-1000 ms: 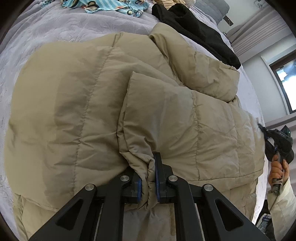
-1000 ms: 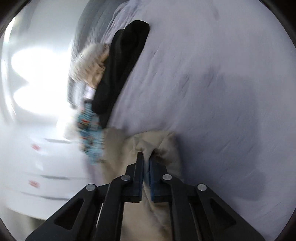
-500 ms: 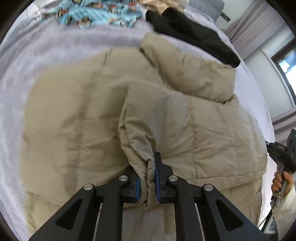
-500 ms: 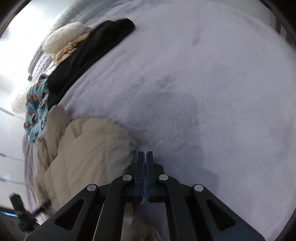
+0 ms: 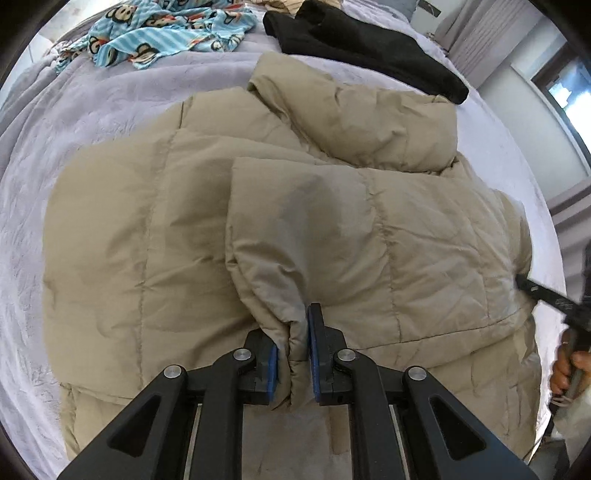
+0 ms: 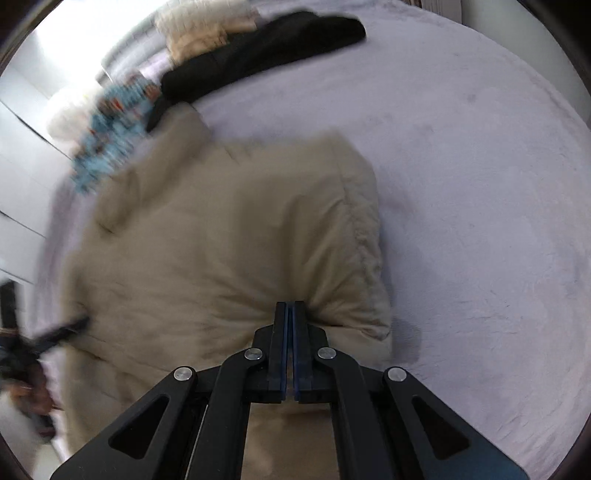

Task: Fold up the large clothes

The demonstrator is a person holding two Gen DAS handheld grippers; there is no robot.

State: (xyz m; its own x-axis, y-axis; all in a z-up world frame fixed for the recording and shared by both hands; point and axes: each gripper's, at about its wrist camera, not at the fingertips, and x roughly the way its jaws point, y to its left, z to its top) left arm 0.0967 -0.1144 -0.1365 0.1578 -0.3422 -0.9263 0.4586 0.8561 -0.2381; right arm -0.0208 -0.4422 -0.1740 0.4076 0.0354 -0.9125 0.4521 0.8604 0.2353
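The tan puffer jacket (image 5: 155, 236) lies spread across the grey bedspread (image 5: 74, 122), with one padded part, likely a sleeve, folded in over the body and the collar bunched at the far end. It looks soft, bulky and light for its size, and the quilted filling will probably spring back, so a fold may not lie flat unless it is pressed down; the smooth shell looks slippery, so the better holds are likely the stitched hems and cuff ends, where the cloth is thin enough to pinch, not the puffy panels. The left gripper (image 5: 293, 350) has its blue pads closed on a gathered fold at the end of that folded-over part, with cloth squeezed between them. The right gripper (image 6: 290, 350), at the opposite side edge of the jacket, has its fingers drawn almost together; I cannot tell from this blurred view whether any cloth is caught between them. Farther up the bed lie a black garment (image 5: 369, 48) and a blue cartoon-print cloth (image 5: 166, 29), both clear of the jacket. No containers are in view
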